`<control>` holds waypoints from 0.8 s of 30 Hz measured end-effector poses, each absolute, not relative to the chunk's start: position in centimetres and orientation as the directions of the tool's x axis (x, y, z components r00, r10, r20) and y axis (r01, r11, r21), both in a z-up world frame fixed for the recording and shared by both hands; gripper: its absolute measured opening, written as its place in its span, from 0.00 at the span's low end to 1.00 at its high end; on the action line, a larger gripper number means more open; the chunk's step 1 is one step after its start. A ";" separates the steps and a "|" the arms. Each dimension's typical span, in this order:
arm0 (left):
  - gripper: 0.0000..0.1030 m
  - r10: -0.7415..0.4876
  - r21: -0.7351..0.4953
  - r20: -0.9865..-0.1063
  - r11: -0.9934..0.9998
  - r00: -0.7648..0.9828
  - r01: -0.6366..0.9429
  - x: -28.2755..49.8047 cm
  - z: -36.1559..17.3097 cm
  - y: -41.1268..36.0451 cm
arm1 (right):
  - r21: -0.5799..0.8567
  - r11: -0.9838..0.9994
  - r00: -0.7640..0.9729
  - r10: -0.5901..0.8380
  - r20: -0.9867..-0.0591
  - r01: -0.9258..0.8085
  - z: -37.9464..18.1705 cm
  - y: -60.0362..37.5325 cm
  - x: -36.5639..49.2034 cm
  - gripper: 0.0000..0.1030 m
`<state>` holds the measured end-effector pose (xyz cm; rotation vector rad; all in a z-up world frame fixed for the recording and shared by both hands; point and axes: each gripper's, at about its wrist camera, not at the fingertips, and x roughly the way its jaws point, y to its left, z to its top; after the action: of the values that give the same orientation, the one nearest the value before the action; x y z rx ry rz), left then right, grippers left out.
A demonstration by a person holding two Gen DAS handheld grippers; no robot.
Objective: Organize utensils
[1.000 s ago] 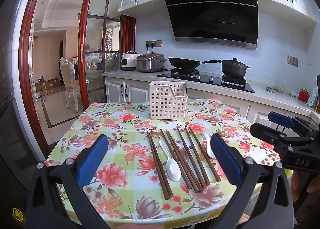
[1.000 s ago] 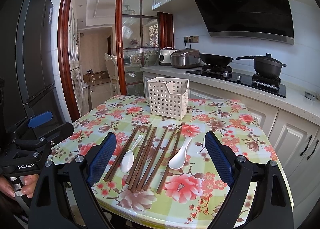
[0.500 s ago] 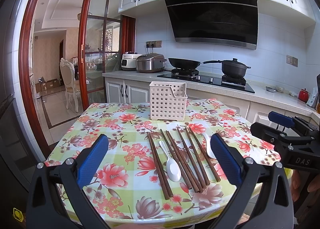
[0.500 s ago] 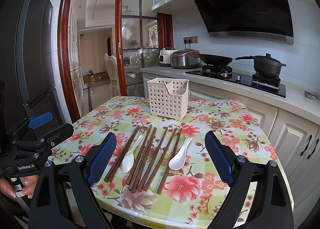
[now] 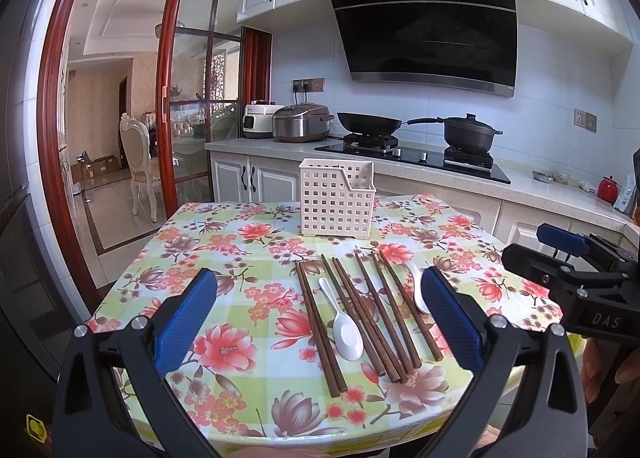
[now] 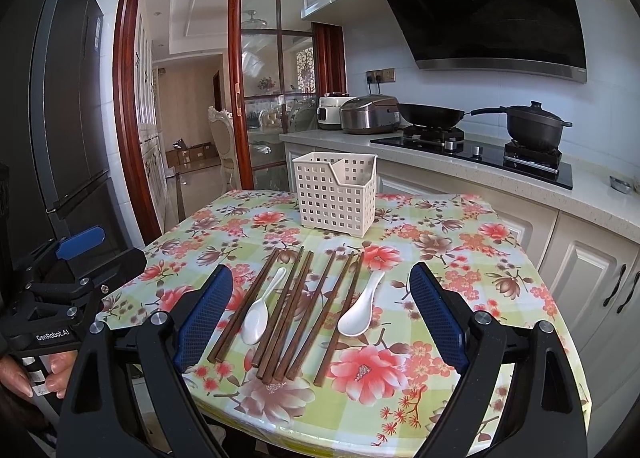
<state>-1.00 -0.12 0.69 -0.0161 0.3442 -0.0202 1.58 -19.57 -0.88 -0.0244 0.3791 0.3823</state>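
Both grippers' fingers wide apart

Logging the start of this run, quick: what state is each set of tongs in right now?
Left tongs: open, holding nothing.
Right tongs: open, holding nothing.

Chopsticks, spoons before basket

A black range hood hangs above the stove; left of the stove, a red-framed glass door opens to a sunlit room.
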 end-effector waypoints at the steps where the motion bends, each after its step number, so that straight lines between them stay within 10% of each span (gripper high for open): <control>1: 0.96 -0.019 -0.016 -0.339 1.000 0.940 0.014 -1.0 0.6 -0.1 | 0.052 0.929 0.857 0.357 -0.372 -0.365 -1.0 -19.5 1.8 0.82; 19: 0.96 0.032 -0.009 -0.681 0.999 0.732 -0.052 9.4 -7.1 3.5 | 0.118 0.978 0.707 0.208 -0.676 -0.175 -7.7 -21.0 15.9 0.81; 24: 0.96 0.047 0.032 -0.747 0.999 0.664 -0.035 12.3 -8.9 3.5 | 0.108 0.980 0.631 0.191 -0.752 -0.167 -9.3 -19.9 19.7 0.65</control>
<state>12.27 3.47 -8.89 0.0153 0.8440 0.0465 19.67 -19.92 -9.33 0.0290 0.8642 0.2050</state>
